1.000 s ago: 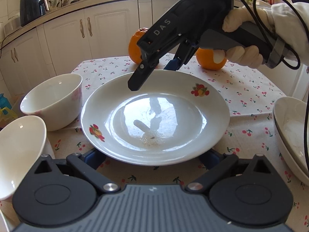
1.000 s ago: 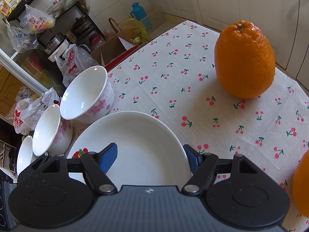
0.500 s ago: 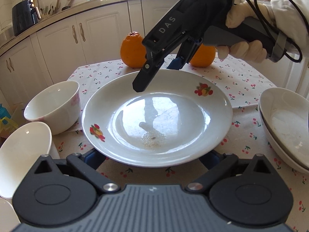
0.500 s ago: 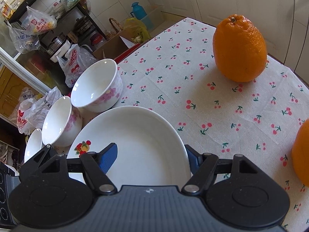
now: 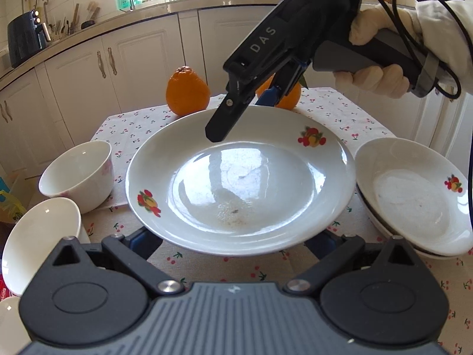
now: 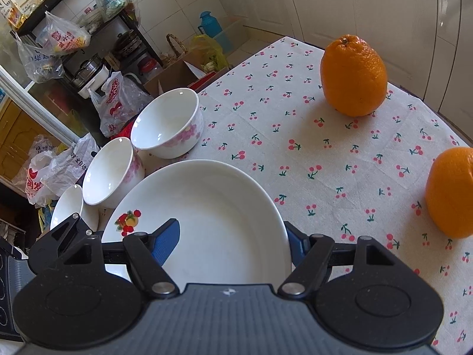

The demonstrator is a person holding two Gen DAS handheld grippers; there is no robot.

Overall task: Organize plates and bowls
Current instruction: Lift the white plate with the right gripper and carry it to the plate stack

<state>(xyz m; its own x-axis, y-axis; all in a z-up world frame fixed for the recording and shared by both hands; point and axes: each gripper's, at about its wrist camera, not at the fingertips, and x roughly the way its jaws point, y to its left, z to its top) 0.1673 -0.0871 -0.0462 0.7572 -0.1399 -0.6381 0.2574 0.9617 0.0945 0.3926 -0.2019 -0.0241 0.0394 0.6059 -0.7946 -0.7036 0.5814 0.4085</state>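
Observation:
A white plate with fruit prints [image 5: 236, 183] is held above the table. My right gripper [image 5: 245, 112] grips its far rim, one finger over it and one under; in the right wrist view the plate [image 6: 212, 224] lies between the blue pads [image 6: 165, 242]. My left gripper [image 5: 233, 245] sits at the plate's near rim, with its blue pads spread wide below the rim. A stack of like plates [image 5: 414, 195] lies at the right. Two white bowls [image 5: 79, 174] [image 5: 38, 236] stand at the left, also in the right wrist view [image 6: 168, 124] [image 6: 109, 171].
Two oranges [image 6: 353, 75] [image 6: 452, 192] stand on the cherry-print tablecloth [image 6: 310, 153] at the far side. A third white dish [image 6: 66, 207] lies beside the bowls. Kitchen cabinets [image 5: 118, 68] are behind the table. Bags and shelves [image 6: 59, 47] stand past the table's left edge.
The plate has risen off the table and moved toward the right, nearer the plate stack. Both grippers have moved with it; the bowls and oranges stay put.

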